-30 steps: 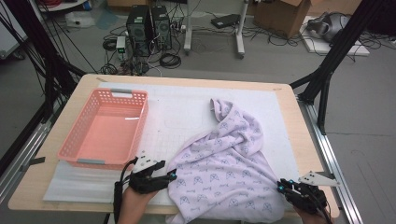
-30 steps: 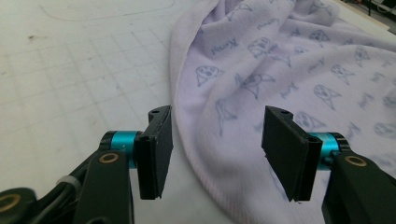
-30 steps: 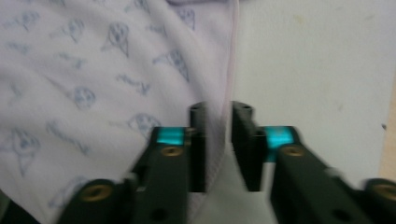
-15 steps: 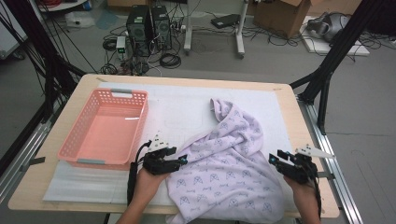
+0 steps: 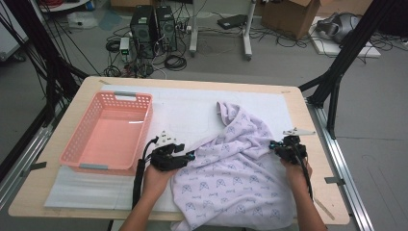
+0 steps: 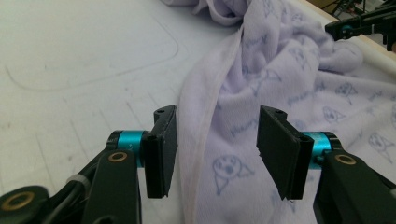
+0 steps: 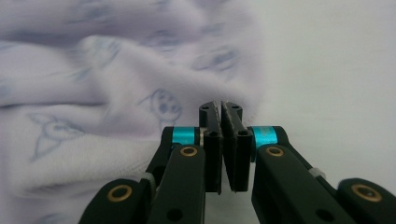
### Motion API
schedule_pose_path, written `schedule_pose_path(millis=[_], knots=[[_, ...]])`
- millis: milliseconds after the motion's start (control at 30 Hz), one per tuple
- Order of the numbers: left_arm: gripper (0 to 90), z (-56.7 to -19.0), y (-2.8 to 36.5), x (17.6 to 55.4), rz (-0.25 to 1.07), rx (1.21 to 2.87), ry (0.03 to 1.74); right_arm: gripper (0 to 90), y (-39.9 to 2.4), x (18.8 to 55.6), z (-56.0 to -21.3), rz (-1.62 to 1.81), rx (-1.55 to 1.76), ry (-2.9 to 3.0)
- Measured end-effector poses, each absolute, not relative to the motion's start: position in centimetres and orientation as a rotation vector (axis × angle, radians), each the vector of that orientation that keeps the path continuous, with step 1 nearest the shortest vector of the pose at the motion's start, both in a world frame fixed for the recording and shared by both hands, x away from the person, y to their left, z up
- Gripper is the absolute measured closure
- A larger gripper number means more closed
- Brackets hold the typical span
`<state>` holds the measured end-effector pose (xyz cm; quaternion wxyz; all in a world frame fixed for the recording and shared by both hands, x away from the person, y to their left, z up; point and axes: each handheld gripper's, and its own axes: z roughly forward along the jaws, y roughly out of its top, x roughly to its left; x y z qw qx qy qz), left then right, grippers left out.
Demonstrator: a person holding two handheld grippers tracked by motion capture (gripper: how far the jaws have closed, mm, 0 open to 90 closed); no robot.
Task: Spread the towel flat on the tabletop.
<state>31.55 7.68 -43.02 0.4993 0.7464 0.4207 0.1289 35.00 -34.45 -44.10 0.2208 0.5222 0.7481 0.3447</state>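
Both tools are brought inward since the earlier frame: the right tool [image 5: 284, 146] is closed beside the blanket [image 5: 235, 173], whose hem is straddled by the part-open, closing left tool [image 6: 212, 154].

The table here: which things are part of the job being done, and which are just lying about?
In the job:
- lilac printed cloth
- left gripper, jaws apart around the cloth's edge
- right gripper, jaws together at the cloth's other side

Lying about:
- pink basket
- computer towers on the floor
- cardboard box
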Motion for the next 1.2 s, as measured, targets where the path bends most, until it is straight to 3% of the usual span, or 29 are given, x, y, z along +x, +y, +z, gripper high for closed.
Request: schedule_pose_path(millis=[233, 267, 333, 433, 700, 767, 800, 867, 1033, 1200], knots=[[52.0, -41.7, 5.8, 34.1, 0.315, 1.828, 1.007, 86.6, -38.3, 35.3, -42.9, 0.84, 1.516, 1.797], [52.5, -41.6, 5.5, 34.5, 0.318, 1.828, 1.0, 84.9, -38.3, 35.1, -42.8, 0.856, 1.52, 1.808], [53.0, -41.4, 4.7, 35.4, 0.323, 1.851, 0.991, 71.1, -38.3, 34.8, -42.7, 0.902, 1.5, 1.844], [53.8, -41.6, 3.5, 37.0, 0.305, 1.871, 0.979, 65.7, -38.4, 34.0, -42.3, 1.0, 1.486, 1.856], [51.1, -43.9, -0.3, 39.7, 0.279, 1.974, 0.918, 63.7, -37.9, 32.7, -42.6, 1.074, 1.416, 1.981], [53.2, -44.6, -1.1, 40.1, 0.247, 2.012, 0.919, 63.4, -37.9, 32.6, -42.8, 1.091, 1.415, 2.003], [58.8, -44.8, -1.4, 40.1, 0.253, 2.026, 0.905, 63.3, -37.9, 32.6, -42.9, 1.083, 1.407, 2.011], [83.1, -44.8, -1.6, 40.1, 0.31, 2.032, 0.923, 63.0, -37.8, 32.6, -43.0, 1.084, 1.411, 2.019], [86.3, -43.8, 1.3, 40.6, 0.289, 1.921, 1.096, 62.8, -37.8, 32.8, -43.1, 1.077, 1.42, 2.017], [86.4, -42.9, 6.0, 39.3, 0.432, 1.813, 1.255, 63.0, -37.7, 33.0, -43.2, 1.091, 1.446, 2.001]])
